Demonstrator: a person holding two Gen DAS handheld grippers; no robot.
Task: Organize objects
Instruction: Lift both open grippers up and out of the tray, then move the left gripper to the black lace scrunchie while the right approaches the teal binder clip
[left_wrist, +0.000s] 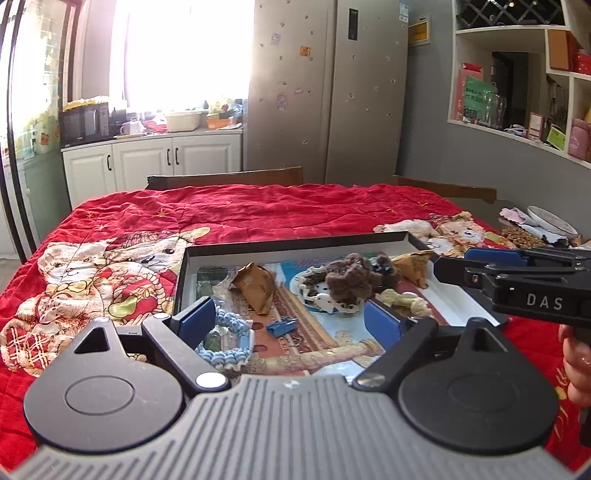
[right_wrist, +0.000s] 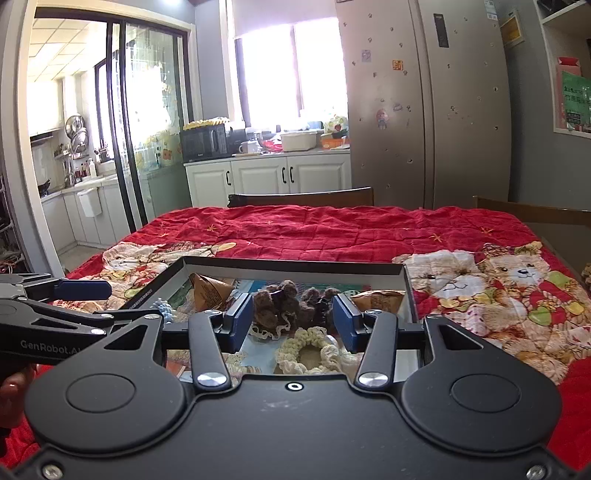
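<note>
Grippers over tray w/ scrunchies: left gripper wide open, right gripper half-open, both empty.

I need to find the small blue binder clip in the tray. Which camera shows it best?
The left wrist view: the blue binder clip lies in plain sight on the tray's picture floor, between the left claw's open fingers. The right wrist view does not show it; that claw's body covers the tray's near part.

Near rim of tray hidden behind left tool body. Right tool cut off by frame edge, its fingertips overlapping. Fridge magnets too small to read.
</note>
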